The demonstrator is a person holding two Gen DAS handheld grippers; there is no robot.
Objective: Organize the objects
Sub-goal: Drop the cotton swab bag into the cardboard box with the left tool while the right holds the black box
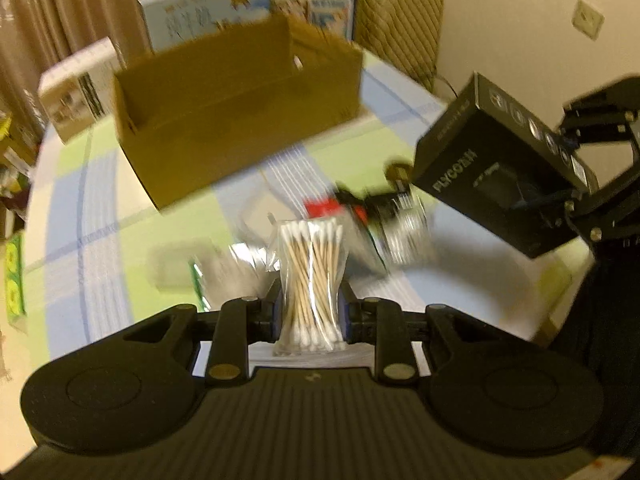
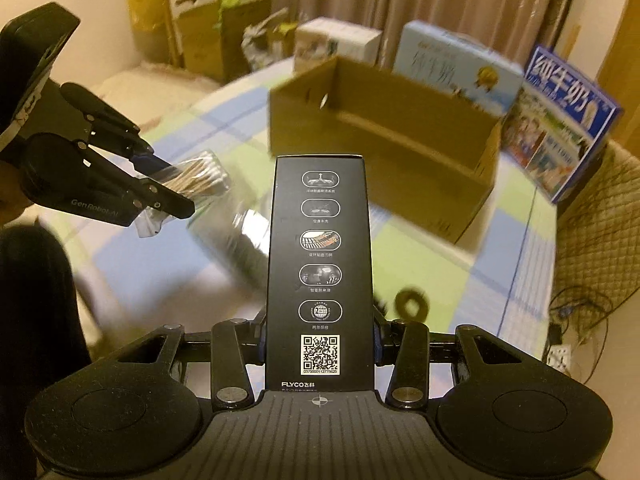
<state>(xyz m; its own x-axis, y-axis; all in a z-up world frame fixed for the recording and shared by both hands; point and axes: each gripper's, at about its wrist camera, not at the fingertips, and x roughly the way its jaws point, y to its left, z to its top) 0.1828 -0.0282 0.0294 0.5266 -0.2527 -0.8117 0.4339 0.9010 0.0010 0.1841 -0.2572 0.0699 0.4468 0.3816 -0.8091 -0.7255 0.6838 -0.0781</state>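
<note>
My left gripper [image 1: 311,304] is shut on a clear pack of cotton swabs [image 1: 312,276] and holds it above the table; the pack also shows in the right wrist view [image 2: 200,178], clamped in the left gripper [image 2: 166,186]. My right gripper [image 2: 318,340] is shut on a black FLYCO box [image 2: 320,264], held up in the air; the box shows at the right of the left wrist view [image 1: 504,168]. An open brown cardboard box [image 1: 240,120] stands on the table ahead of both grippers, also in the right wrist view [image 2: 384,152].
A checked green and blue tablecloth [image 1: 100,208] covers the table. Blurred small items, one red and black [image 1: 360,216], and shiny packets [image 1: 224,268] lie below the swabs. Milk cartons [image 2: 560,124] and a white box [image 1: 76,92] stand behind the cardboard box. A dark ring [image 2: 412,304] lies on the table.
</note>
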